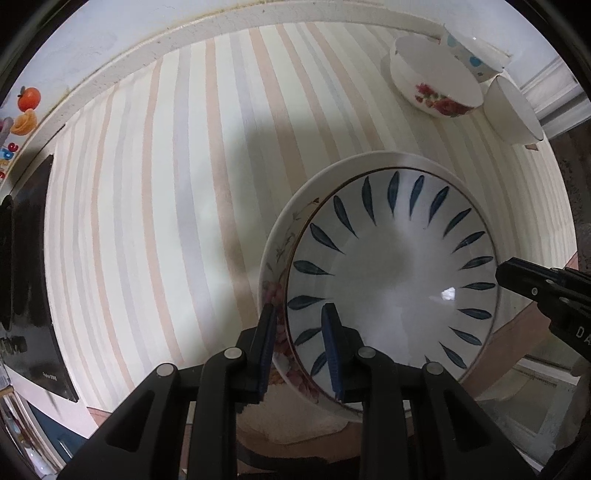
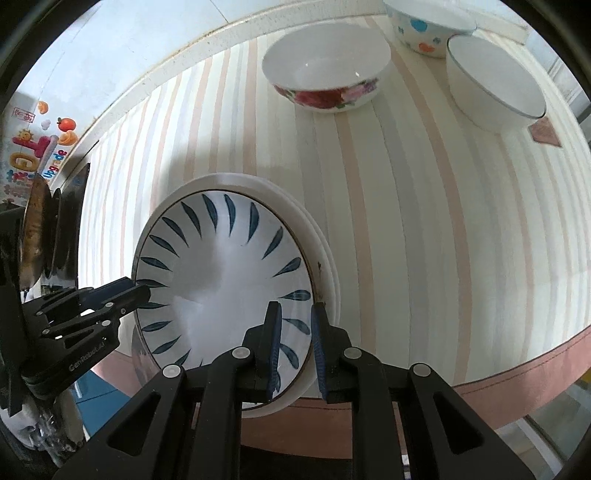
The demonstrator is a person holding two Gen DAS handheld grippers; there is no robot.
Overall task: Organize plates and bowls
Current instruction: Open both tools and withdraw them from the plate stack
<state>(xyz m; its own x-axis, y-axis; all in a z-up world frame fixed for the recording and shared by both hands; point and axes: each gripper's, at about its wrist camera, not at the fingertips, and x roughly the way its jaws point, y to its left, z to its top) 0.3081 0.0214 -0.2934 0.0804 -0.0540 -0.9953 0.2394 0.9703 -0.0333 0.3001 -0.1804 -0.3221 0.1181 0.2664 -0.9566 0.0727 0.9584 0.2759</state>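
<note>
Two grippers grasp one stack of plates at the table's near edge. From the left wrist, the left gripper [image 1: 299, 343] pinches the stack's rim, one finger outside the floral plate [image 1: 275, 273], one inside the blue-leaf plate [image 1: 391, 266]. From the right wrist, the right gripper [image 2: 295, 347] clamps the opposite rim; three bowls, the rose bowl [image 2: 327, 70] among them, stand near the table's [image 2: 424, 221] far edge.

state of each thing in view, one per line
blue-leaf plate: top of plate stack, gripped at both rims
floral plate: beneath it
left gripper: shut on stack rim
right gripper: shut on stack rim
rose bowl: upright, empty
dotted bowl: upright
plain bowl: upright, empty
</note>
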